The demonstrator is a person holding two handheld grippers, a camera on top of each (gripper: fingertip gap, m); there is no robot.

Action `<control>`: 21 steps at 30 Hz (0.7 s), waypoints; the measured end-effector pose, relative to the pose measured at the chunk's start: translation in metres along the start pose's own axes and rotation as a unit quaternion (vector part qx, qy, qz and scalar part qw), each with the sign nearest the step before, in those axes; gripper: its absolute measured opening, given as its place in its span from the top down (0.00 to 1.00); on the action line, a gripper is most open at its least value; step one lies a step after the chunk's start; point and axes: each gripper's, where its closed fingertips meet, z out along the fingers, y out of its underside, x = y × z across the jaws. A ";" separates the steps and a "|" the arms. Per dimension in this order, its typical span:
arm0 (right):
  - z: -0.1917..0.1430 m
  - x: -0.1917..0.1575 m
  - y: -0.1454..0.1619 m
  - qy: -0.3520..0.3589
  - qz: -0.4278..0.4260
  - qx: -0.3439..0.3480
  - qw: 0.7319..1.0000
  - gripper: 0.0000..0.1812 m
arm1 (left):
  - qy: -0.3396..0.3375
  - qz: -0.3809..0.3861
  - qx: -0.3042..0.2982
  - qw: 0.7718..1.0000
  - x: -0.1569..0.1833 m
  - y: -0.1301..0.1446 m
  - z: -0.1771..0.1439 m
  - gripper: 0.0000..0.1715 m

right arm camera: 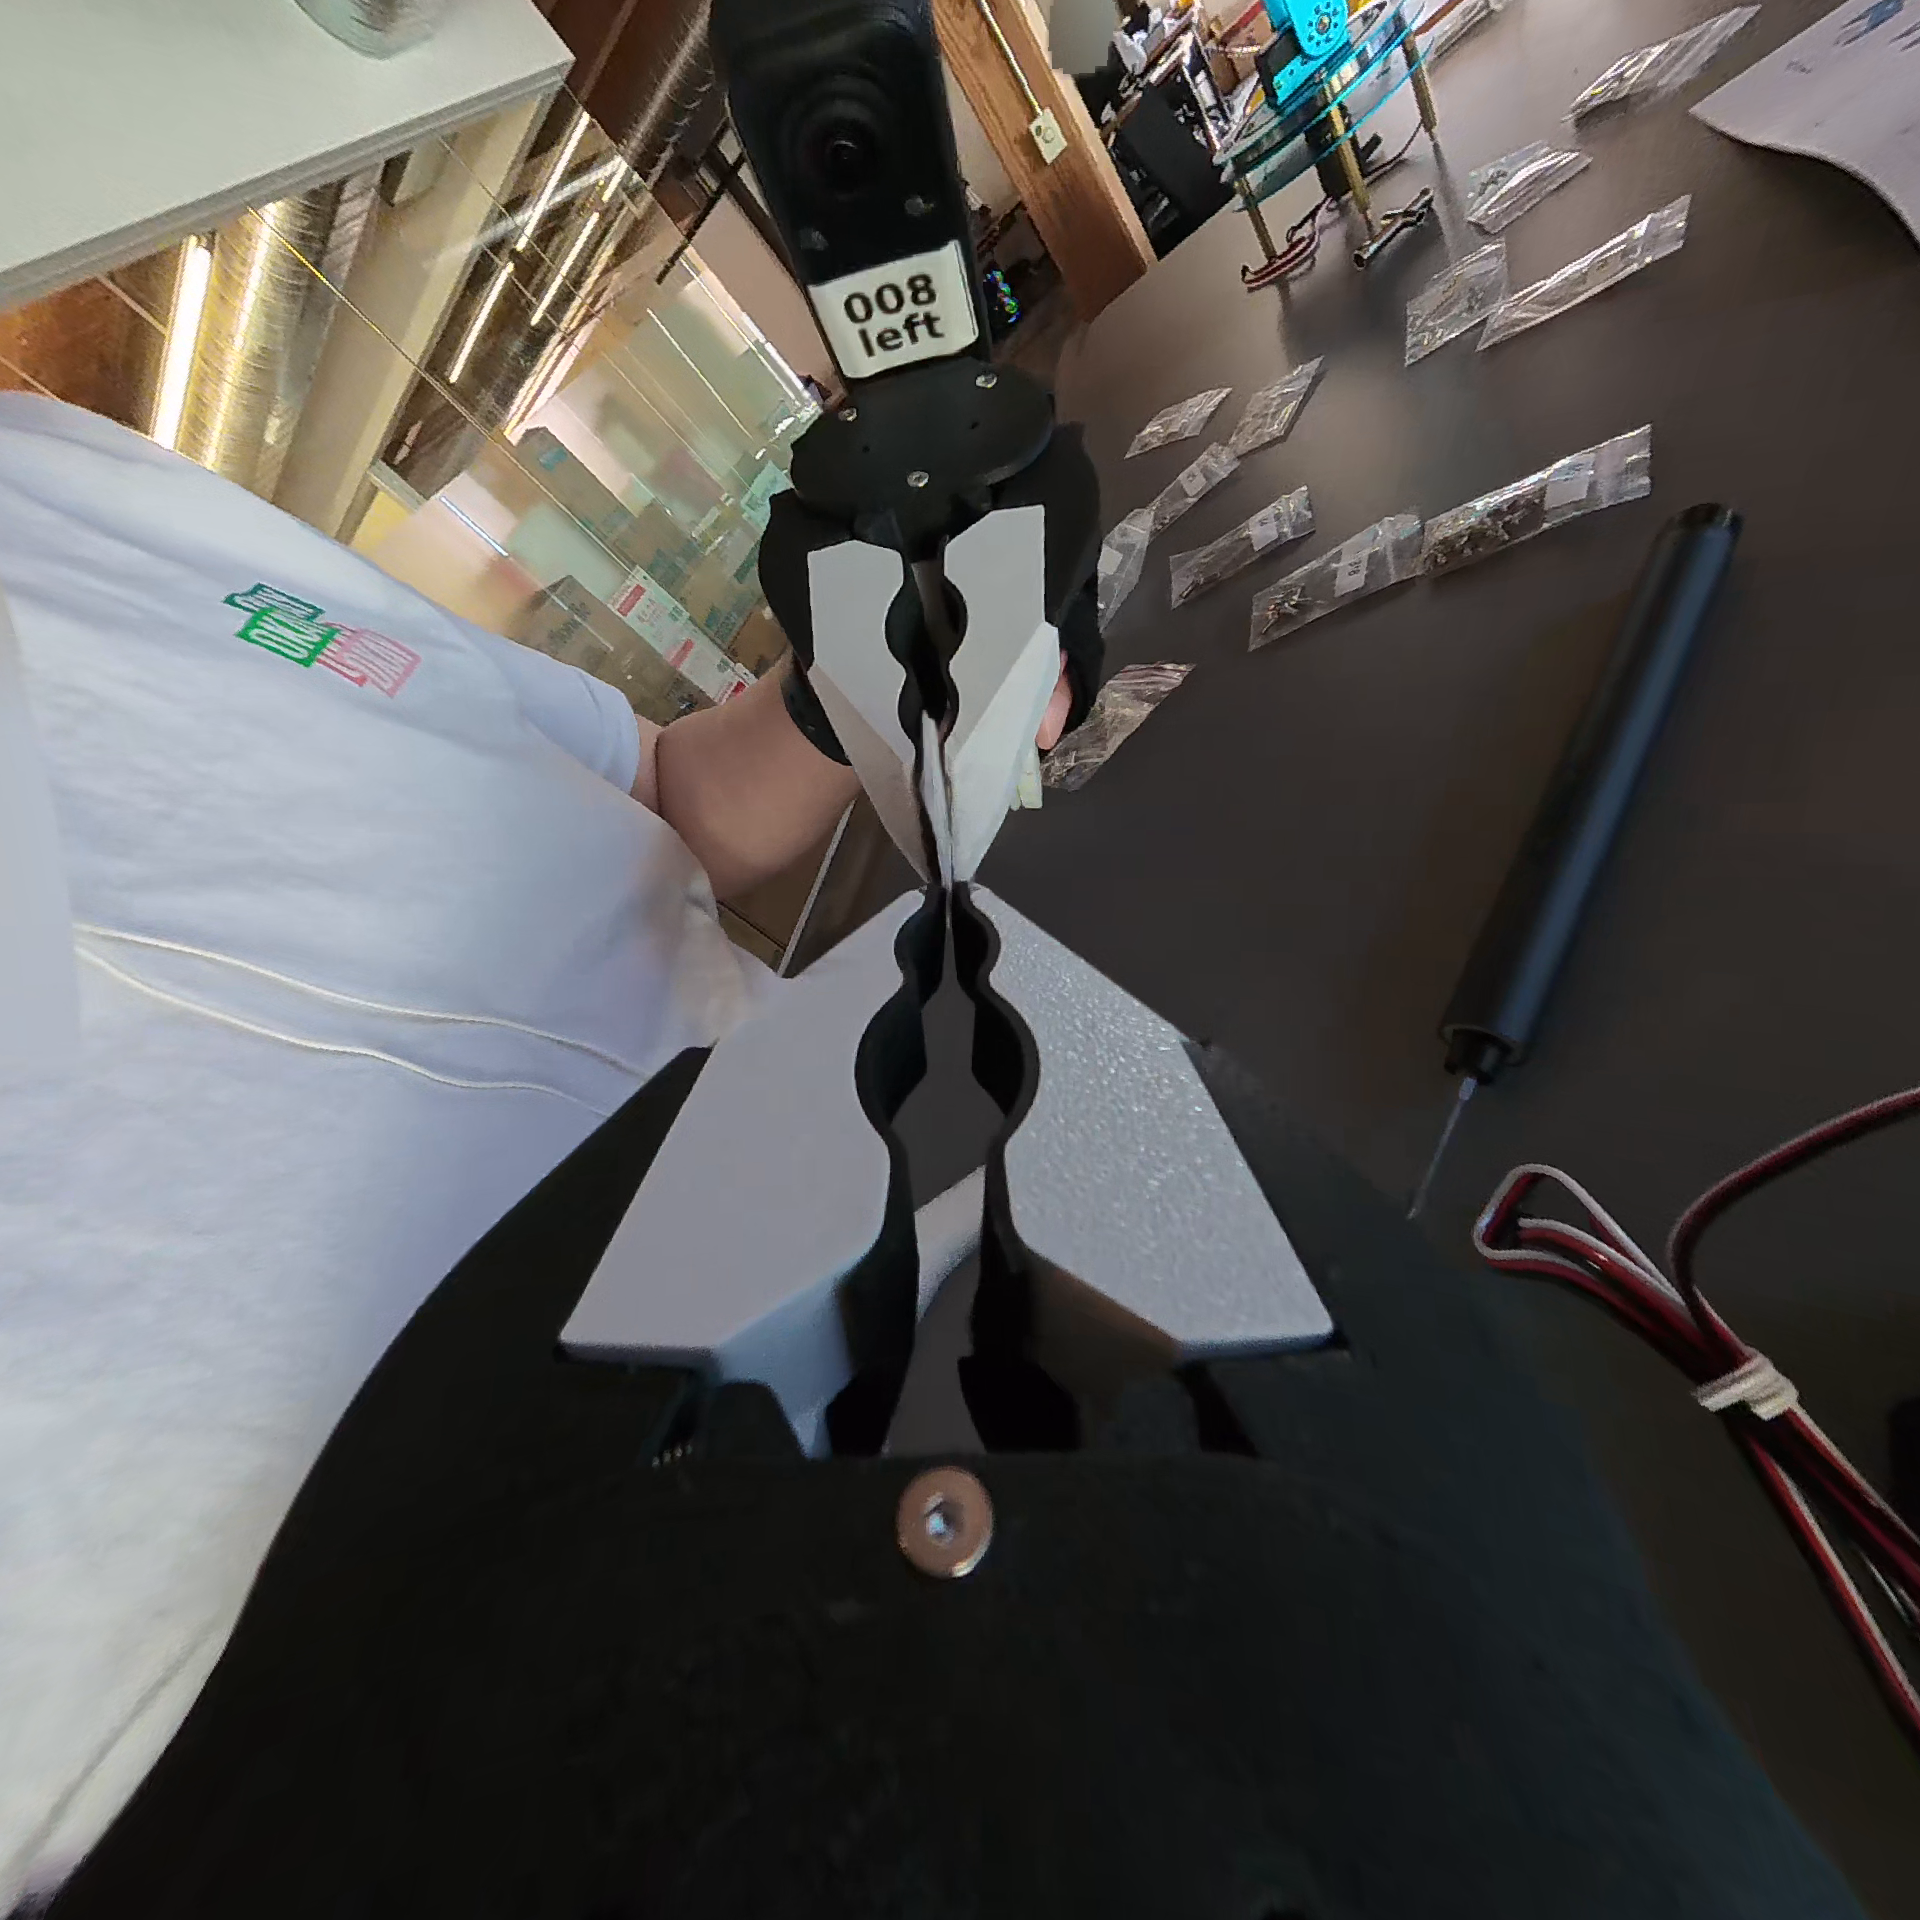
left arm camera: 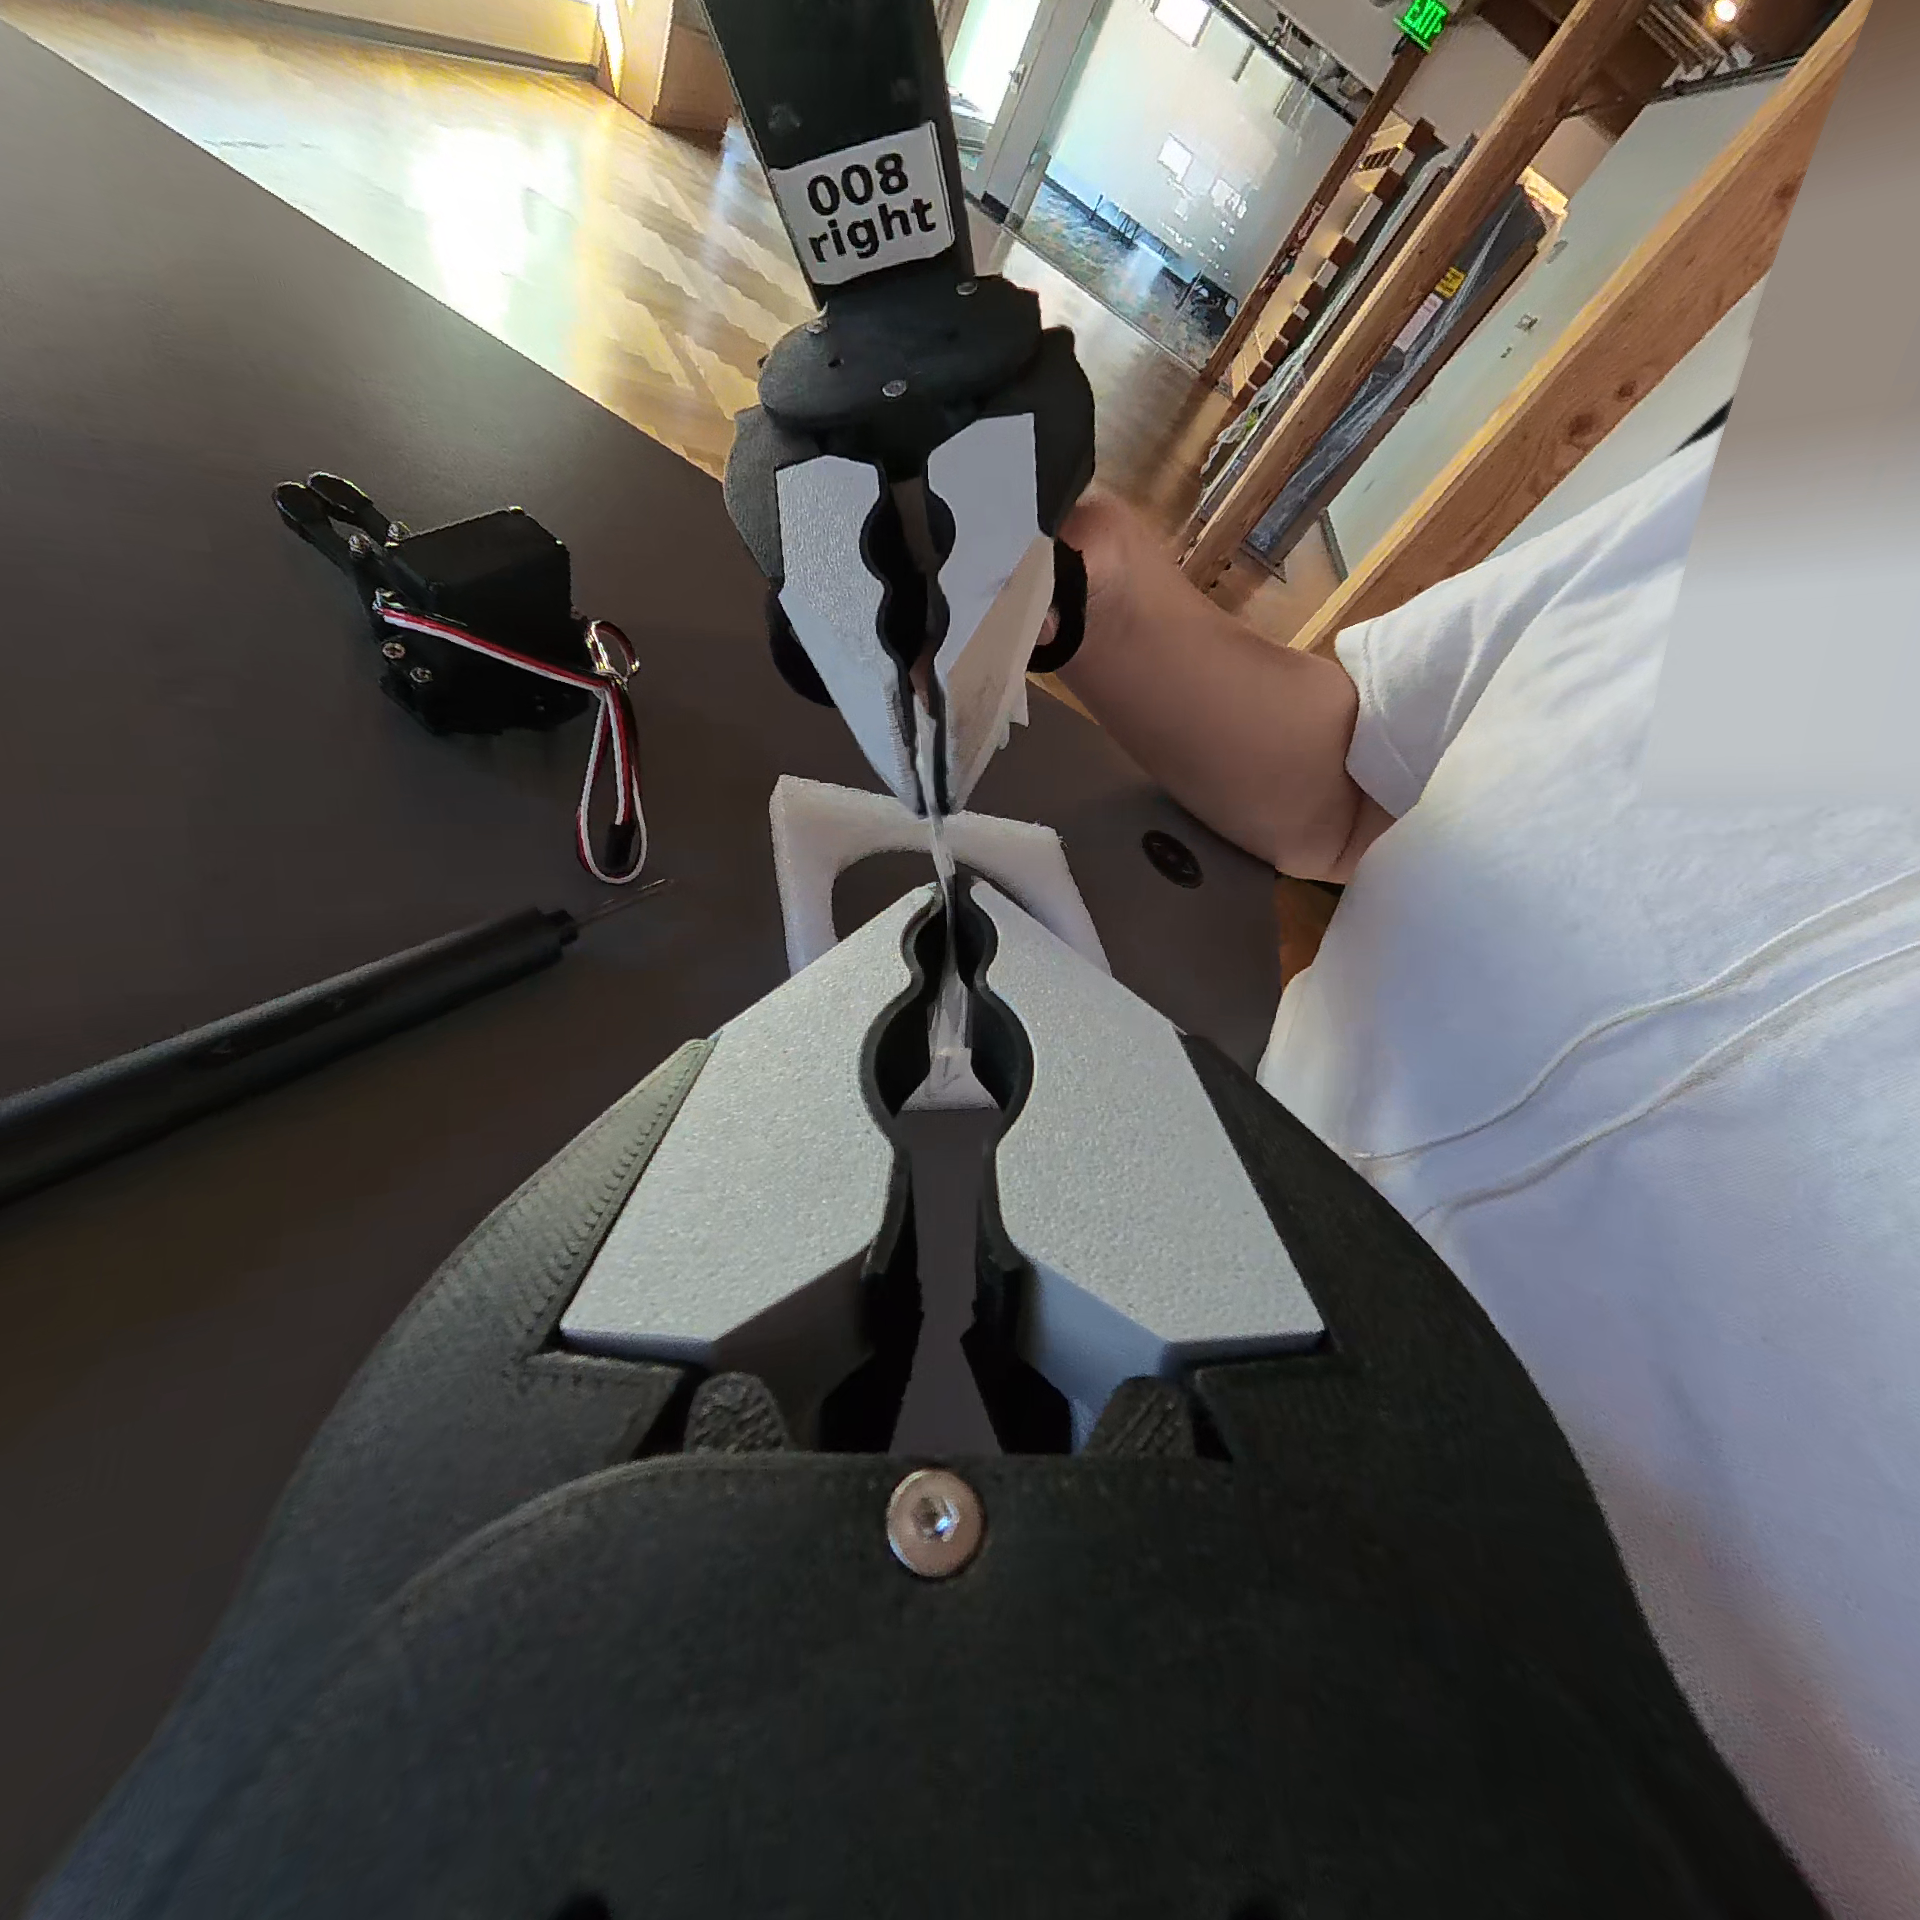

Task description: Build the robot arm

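- Facing each other tip to tip, the left gripper (left arm camera: 951, 914) and right gripper (right arm camera: 948, 904) both pinch one thin white strip (left arm camera: 943, 862), seen edge-on; could be paper or a small clear bag, can't tell which
- Fingers: both pairs clenched w/ the strip caught at the tips; the scalloped gaps further back stay empty on the right one; on the left one a bit of the white strip shows in the first scallop
- Key relation: the strip's long axis runs straight along both grippers' finger lines, held off the bench (left arm camera: 260, 987), stretched between the two tips; neither side is nearer, each holds an end
- Under the strip, near the bench edge by the person in a white shirt (left arm camera: 1610, 1039), lies a white foam block (left arm camera: 831, 831) w/ a cut-out
- Left wrist view only: a black servo unit (left arm camera: 468, 634) w/ red-white-black lead lies toward the far side of the bench; a round black grommet (left arm camera: 1172, 858) sits by the near edge
- Right wrist view only: rows of small clear parts bags (right arm camera: 1340, 566) across the bench; a bound cable bundle (right arm camera: 1745, 1392) at the right border; a blue assembly on brass posts (right arm camera: 1320, 62) at the far end
- Both views show the black precision screwdriver (right arm camera: 1590, 790), lying flat, well apart from the tips
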 end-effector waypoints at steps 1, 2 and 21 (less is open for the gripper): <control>0.000 -0.001 0.000 -0.003 0.001 -0.001 1.000 1.00 | 0.002 -0.002 0.001 1.000 0.000 0.000 0.000 1.00; -0.001 0.000 0.000 -0.001 0.001 -0.002 1.000 1.00 | 0.005 -0.005 0.002 1.000 0.001 0.000 0.001 1.00; 0.010 0.009 0.023 0.013 0.019 -0.045 0.999 1.00 | -0.159 -0.062 0.042 0.984 -0.013 0.030 -0.075 0.85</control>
